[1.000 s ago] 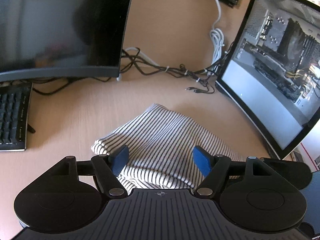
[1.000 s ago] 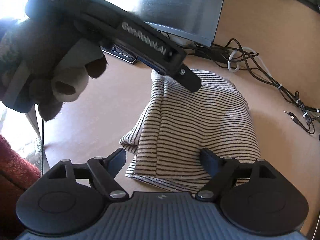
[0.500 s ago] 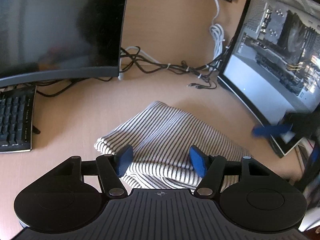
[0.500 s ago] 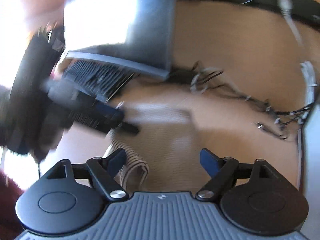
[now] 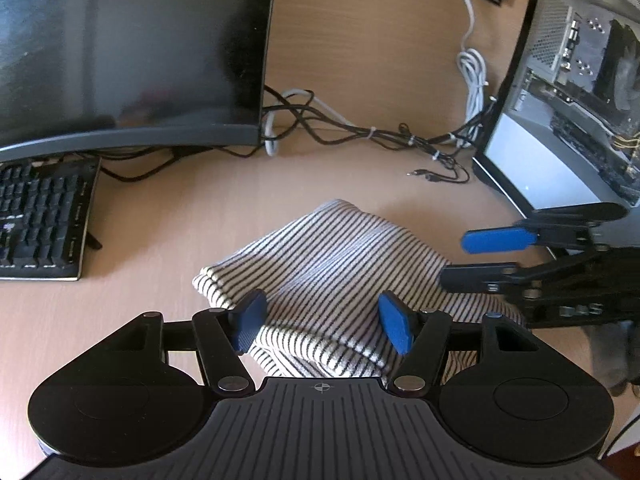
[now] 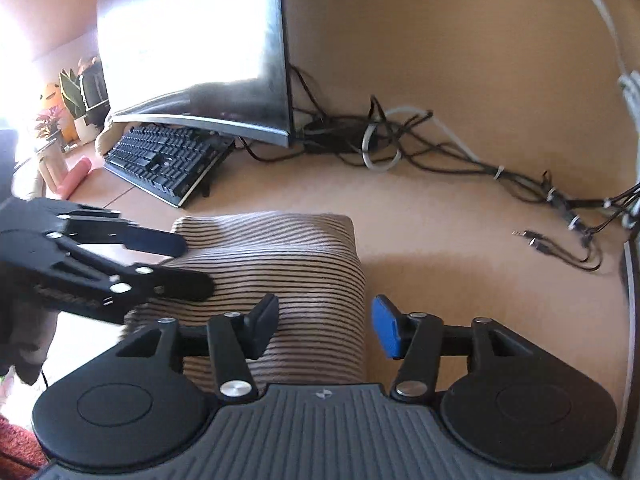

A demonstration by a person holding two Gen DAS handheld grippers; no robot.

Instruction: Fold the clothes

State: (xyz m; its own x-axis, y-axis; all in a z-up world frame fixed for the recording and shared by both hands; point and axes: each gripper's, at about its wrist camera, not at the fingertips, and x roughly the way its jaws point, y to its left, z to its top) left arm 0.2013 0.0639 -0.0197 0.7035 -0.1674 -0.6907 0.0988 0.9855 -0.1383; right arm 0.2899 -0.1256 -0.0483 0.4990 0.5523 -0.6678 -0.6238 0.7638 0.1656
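On desk: striped garment (image 5: 340,264) folded | left claw (image 5: 322,324) open, right claw (image 6: 325,328) closing, empty | lettering possibly "DAS"

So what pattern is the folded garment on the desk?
Folded garment: thin dark stripes on off-white; clearest in the left wrist view.

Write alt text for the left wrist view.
A folded striped garment lies on a wooden desk, between the open blue-padded fingers of the left gripper. The right gripper reaches in from the right, open, at the cloth's far edge. Behind stand a dark monitor, a keyboard, tangled cables.
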